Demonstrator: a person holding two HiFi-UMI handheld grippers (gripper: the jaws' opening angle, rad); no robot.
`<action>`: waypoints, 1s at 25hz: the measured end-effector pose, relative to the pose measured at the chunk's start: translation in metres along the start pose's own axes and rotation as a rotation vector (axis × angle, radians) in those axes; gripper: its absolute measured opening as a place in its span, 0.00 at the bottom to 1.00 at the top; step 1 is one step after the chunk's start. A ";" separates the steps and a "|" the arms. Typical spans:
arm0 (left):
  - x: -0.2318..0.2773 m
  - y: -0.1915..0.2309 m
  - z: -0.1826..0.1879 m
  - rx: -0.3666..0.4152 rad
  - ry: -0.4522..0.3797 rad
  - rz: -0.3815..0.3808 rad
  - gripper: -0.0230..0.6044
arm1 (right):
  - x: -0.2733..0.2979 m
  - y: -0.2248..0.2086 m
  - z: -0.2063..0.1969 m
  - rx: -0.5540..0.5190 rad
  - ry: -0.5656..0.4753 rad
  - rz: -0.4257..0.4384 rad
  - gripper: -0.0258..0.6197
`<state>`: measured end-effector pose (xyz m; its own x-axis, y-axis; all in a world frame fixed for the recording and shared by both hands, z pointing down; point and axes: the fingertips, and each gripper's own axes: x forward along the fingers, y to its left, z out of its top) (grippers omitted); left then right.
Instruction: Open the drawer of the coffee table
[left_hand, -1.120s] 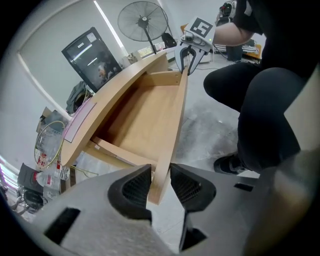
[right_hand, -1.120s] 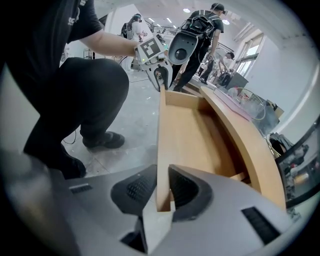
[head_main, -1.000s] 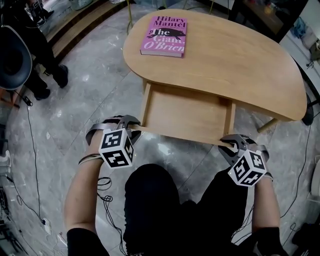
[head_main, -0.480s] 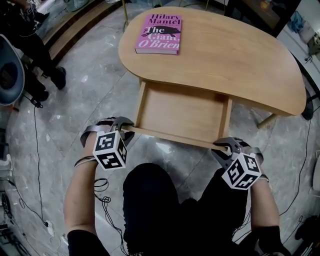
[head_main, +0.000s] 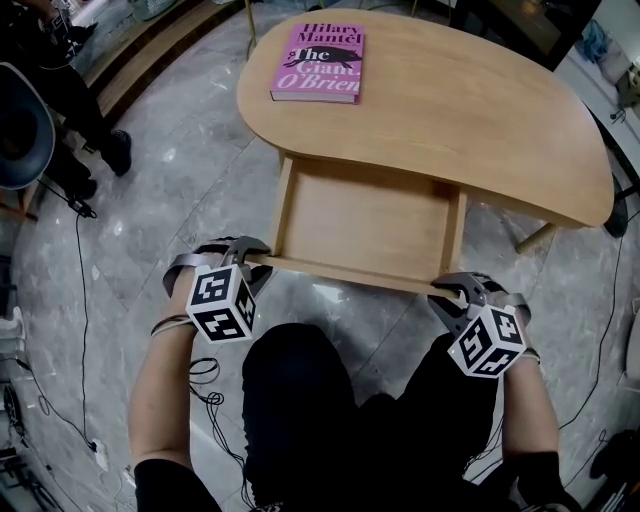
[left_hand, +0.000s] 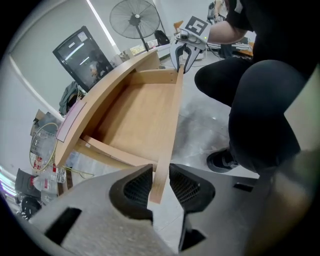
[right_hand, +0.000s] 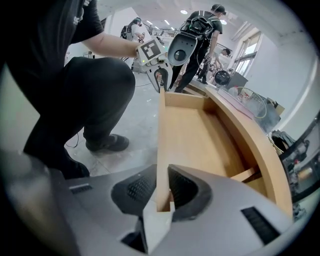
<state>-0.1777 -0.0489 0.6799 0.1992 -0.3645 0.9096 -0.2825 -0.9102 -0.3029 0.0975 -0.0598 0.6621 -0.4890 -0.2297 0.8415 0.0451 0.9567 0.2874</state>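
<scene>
Drawer stands pulled well out from under the tabletop, toward six o'clock, and shows slightly more of its bare floor than a second ago. Left gripper, at eight o'clock, is clamped on the left end of the front panel, a pad on each face. Right gripper, at four o'clock, pinches the right end likewise. Pink book lies at eleven o'clock on the tabletop, undisturbed. Judgement: opening is nearly complete; at most a short further pull remains.
</scene>
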 end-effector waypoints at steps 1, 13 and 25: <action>0.000 0.001 0.000 -0.005 -0.006 0.007 0.22 | 0.000 0.000 0.000 0.004 -0.004 -0.003 0.16; -0.004 0.016 0.006 -0.004 -0.026 0.061 0.23 | -0.005 -0.018 0.001 0.019 -0.014 -0.022 0.17; -0.004 0.020 -0.003 0.017 0.052 0.084 0.22 | -0.001 -0.005 0.012 0.033 -0.062 0.022 0.16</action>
<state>-0.1868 -0.0653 0.6706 0.1264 -0.4292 0.8943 -0.2803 -0.8803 -0.3829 0.0872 -0.0627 0.6547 -0.5413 -0.1977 0.8172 0.0281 0.9671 0.2527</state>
